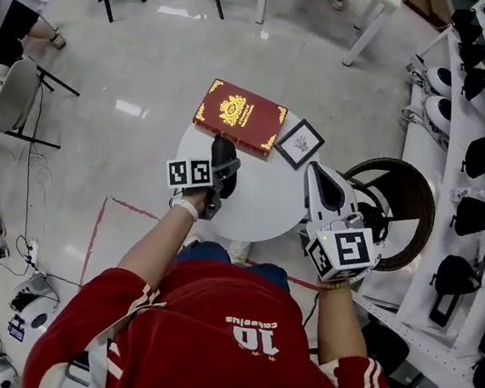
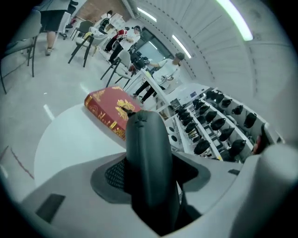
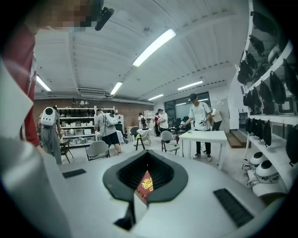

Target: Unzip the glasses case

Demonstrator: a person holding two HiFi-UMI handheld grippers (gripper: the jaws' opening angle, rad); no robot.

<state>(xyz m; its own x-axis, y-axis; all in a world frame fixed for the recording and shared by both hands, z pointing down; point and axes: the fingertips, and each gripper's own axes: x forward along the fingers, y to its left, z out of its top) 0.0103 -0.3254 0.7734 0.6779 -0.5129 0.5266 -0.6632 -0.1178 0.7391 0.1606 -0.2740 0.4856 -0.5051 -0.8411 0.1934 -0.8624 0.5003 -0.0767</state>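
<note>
The black glasses case (image 1: pixel 225 162) stands between the two jaws of the left claw (image 1: pixel 216 182). The jaws are closed on its sides at its near end, and most of the case reaches out in front of them. It points toward the red book (image 1: pixel 240 117) at the far edge of the round white bench (image 1: pixel 263 209). The right claw (image 1: pixel 318 177) is well apart from the case, at the right side of the bench. Its jaws are almost together and hold nothing.
</note>
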